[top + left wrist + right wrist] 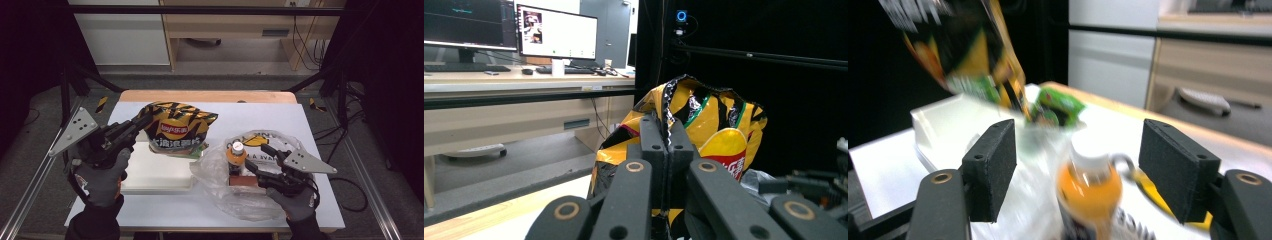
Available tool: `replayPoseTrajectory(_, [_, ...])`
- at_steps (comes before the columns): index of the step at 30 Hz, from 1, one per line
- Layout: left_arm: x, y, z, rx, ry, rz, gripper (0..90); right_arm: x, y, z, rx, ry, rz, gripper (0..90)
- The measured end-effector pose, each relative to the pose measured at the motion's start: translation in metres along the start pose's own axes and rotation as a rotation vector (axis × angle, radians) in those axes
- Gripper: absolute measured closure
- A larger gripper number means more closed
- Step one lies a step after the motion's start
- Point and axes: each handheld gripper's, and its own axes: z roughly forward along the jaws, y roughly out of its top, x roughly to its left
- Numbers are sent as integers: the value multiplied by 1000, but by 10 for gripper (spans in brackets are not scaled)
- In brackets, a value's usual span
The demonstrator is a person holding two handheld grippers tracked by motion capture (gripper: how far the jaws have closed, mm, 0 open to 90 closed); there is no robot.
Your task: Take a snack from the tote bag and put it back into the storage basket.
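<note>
A yellow and black chip bag (177, 129) hangs above the table, pinched at its upper left corner by my left gripper (141, 121). In the left gripper view the jaws of that gripper (666, 137) are shut on the bag's (719, 135) sealed edge. My right gripper (256, 156) stands open in front of an orange drink bottle (236, 153) with a white cap, upright inside a clear plastic bag (235, 192). The right gripper view has the bottle (1089, 192) between and beyond the open pads (990, 167), apart from both.
A white tray (156, 175) lies flat under the chip bag. A brown box (245, 180) sits in the plastic bag beside the bottle. A green packet (1060, 105) lies beyond the bottle. The table's wooden far edge (207, 96) backs onto floor and cabinets.
</note>
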Motion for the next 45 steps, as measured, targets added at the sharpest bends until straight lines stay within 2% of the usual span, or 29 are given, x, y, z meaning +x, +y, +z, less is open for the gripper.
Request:
replayPoseTrajectory(5, [5, 1, 1, 5, 10, -7, 895, -11, -25, -4, 48, -51, 29, 305])
replayPoseTrajectory(11, [15, 2, -1, 6, 27, -10, 895, -19, -42, -10, 71, -93, 48, 300])
replayPoseTrajectory(20, [30, 4, -10, -4, 52, -27, 896, -24, -59, -19, 108, -148, 35, 283])
replayPoseTrajectory(22, [34, 3, -12, 0, 65, -27, 895, -26, -64, -19, 118, -150, 49, 284])
replayPoseTrajectory(32, [56, -3, -20, 15, 133, -33, 896, -29, -76, -23, 149, -170, 50, 276])
replayPoseTrajectory(39, [73, -14, -22, 35, 181, -48, 896, -31, -81, -25, 157, -175, 58, 275])
replayPoseTrajectory(45, [89, -25, -20, 63, 202, -62, 896, -31, -82, -24, 162, -177, 57, 273])
